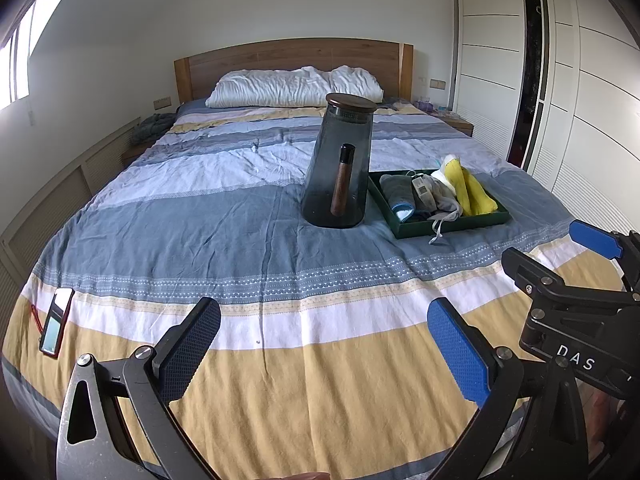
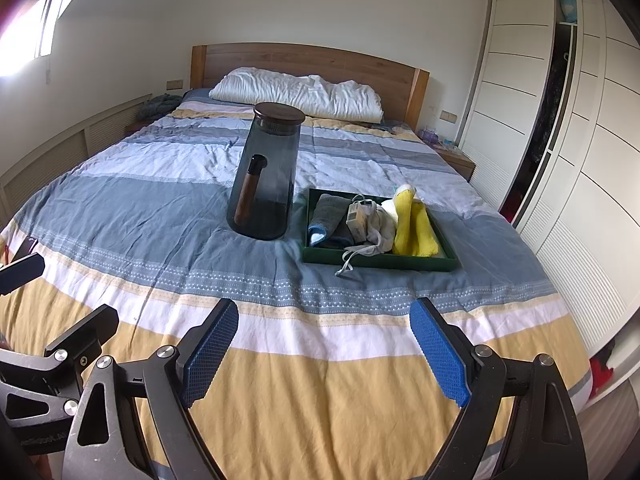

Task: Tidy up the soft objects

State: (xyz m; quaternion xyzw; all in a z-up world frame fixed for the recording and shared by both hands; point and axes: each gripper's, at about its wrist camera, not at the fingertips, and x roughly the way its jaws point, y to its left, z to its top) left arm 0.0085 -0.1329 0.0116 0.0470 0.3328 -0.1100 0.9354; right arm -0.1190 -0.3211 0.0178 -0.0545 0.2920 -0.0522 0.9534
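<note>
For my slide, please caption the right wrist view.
Open right gripper faces glass jug beside green tray of cloths.

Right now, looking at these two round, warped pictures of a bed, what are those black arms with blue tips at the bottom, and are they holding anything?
Those are two hand-held grippers, one in each of a person's hands; no robot arm is involved. Each carries a wide-angle camera looking along its fingers, which bends the picture. One picture comes from the left gripper, the other from the right gripper. Both stand open over the striped bedspread and hold nothing. On the bed stand a dark glass pitcher with a wooden handle, and beside it a green tray holding soft things: a grey towel, a pale pouch whose cord hangs over the rim, and yellow cloths. A phone lies near the bed's left edge.
</note>
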